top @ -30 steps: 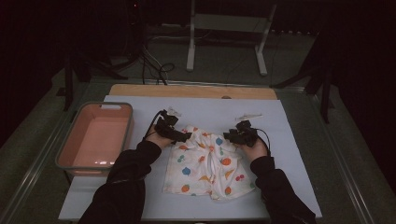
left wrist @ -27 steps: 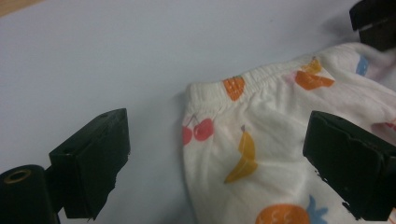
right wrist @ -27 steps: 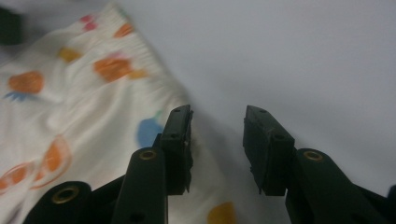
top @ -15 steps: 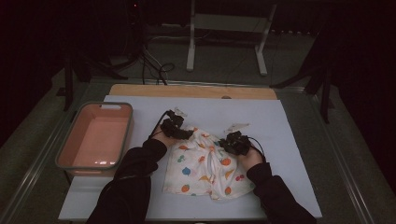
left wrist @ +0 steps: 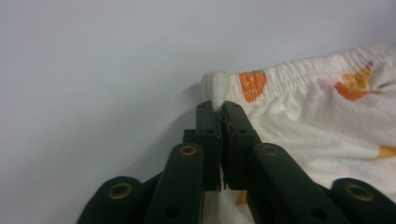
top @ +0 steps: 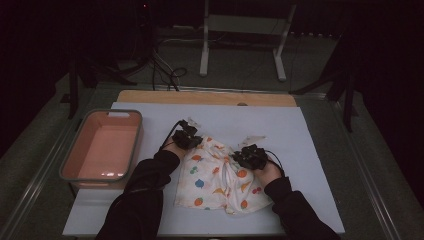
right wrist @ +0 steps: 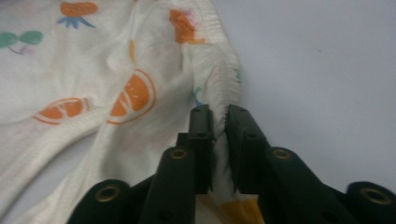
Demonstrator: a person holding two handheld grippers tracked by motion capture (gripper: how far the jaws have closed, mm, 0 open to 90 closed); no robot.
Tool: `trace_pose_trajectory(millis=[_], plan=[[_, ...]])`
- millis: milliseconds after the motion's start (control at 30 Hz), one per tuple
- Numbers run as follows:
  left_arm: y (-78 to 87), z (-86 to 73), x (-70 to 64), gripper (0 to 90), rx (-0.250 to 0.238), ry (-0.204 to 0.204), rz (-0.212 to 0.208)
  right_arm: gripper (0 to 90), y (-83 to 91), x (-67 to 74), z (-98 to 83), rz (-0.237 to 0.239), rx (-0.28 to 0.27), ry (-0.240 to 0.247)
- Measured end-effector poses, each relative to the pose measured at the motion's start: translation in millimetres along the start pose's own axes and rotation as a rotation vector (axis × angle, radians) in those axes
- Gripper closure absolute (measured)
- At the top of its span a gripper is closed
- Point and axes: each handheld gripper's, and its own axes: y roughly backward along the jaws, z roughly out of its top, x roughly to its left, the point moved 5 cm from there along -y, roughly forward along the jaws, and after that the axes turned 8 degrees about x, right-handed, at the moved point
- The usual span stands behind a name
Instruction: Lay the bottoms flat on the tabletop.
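Note:
A white garment (top: pixel 220 182) printed with fruit lies on the pale blue table cover (top: pixel 310 150), its elastic waistband at the far side. My left gripper (top: pixel 191 140) is at the waistband's far left corner. In the left gripper view its jaws (left wrist: pixel 220 109) have just closed and are shut on that corner of the garment (left wrist: pixel 303 121). My right gripper (top: pixel 248 155) is on the waistband's right end. Its jaws (right wrist: pixel 218 114) closed and then eased a little, and they pinch a fold of the garment (right wrist: pixel 116 70) between them.
A pink tub (top: pixel 134 145) stands at the table's left side, beside my left forearm. A wooden strip (top: pixel 200 97) runs along the far edge of the table. Beyond it, a white stand (top: pixel 240 45) and cables lie on the dark floor.
My right gripper has moved left and toward the person, and the cloth's right side has bunched up. The left hand has stayed at the far left corner.

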Motion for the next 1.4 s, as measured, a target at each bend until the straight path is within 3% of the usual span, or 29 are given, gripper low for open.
trace_pose_trajectory(millis=[167, 200, 267, 300, 533, 633, 700, 933, 1067, 1133, 1333, 1400], plan=[[16.7, -0.7, -6.0, 88.9, -0.017, -0.029, -0.007, 68.0, 5.2, -0.1, -2.3, 0.025, -0.013, -0.01], [19.2, -1.5, -5.9, 88.9, -0.016, -0.037, 0.009, 64.5, 6.3, -1.9, -2.4, 0.028, -0.016, -0.018], [22.0, -2.8, -6.5, 88.9, -0.011, -0.039, 0.005, 63.6, 7.4, -4.1, -1.8, 0.039, -0.021, -0.035], [23.0, -3.3, -7.1, 88.9, -0.02, -0.037, 0.004, 62.2, 11.2, -8.7, 1.1, 0.057, -0.056, -0.056], [26.4, -5.6, -6.4, 88.9, -0.038, -0.037, -0.023, 65.5, 21.0, -34.3, 21.4, 0.005, -0.094, -0.165], [28.0, -4.9, -7.1, 88.9, -0.047, -0.035, -0.028, 69.8, 13.3, -40.9, 22.6, -0.003, -0.054, -0.215], [29.5, -4.7, -7.0, 88.8, -0.051, -0.038, -0.029, 71.7, 6.0, -39.8, 19.7, 0.021, -0.018, -0.231], [31.5, -5.8, -6.7, 88.8, -0.053, -0.039, -0.039, 70.9, -8.8, -24.3, 8.1, 0.08, 0.066, -0.201], [30.7, -5.5, -7.1, 88.9, -0.056, -0.034, -0.043, 80.6, -8.8, -21.4, 7.5, 0.083, 0.069, -0.184], [30.8, -5.3, -7.6, 88.9, -0.059, -0.034, -0.046, 90.0, -8.4, -17.9, 8.3, 0.099, 0.072, -0.169], [32.8, -6.4, -5.2, 88.9, -0.067, -0.028, -0.045, 90.0, -3.4, -20.4, 10.4, 0.059, 0.054, -0.146], [33.8, -7.0, -3.8, 88.9, -0.065, -0.029, -0.039, 90.0, 0.1, -21.9, 10.6, 0.069, 0.034, -0.156]])
